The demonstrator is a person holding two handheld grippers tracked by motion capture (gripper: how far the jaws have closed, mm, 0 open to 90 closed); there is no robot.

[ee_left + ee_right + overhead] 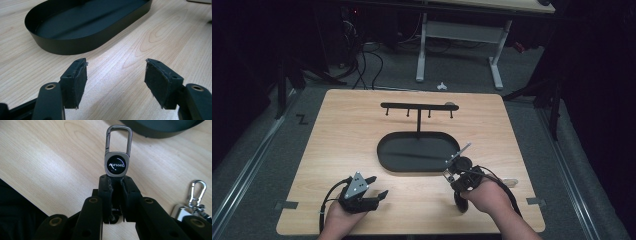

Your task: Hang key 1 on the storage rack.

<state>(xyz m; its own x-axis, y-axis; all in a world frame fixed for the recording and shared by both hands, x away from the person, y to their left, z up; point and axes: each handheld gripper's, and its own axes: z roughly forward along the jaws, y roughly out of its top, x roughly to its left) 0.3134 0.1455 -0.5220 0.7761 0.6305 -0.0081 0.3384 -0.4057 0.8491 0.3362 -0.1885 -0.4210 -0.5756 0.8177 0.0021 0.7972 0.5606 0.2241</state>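
A: We are clamping the keychain (117,157) in the right gripper (117,185), aren't we?

B: We are. Its jaws are pinching the lower end, and the carabiner loop is sticking straight out beyond the tips, so the long axis is running in line with the gripper. In the high view the piece (458,153) is pointing up and away from us, over the near right rim of the black oval tray (388,160).

A: And where is it lying relative to the hook rack (418,106)?

B: The rack is standing beyond the tray, farther from us and a little left of the right gripper (452,167). We are judging that hanging the loop means carrying it forward across the tray towards the pegs under the bar.

A: Which hand is nearer?

B: The right one, clearly. The left gripper (374,184) is resting low on the wooden table (337,130), well apart from the rack, its jaws standing wide with nothing between the pads (81,80).

A: Anything else nearby?

B: A second keychain (193,202) is lying on the table just beside the right gripper.
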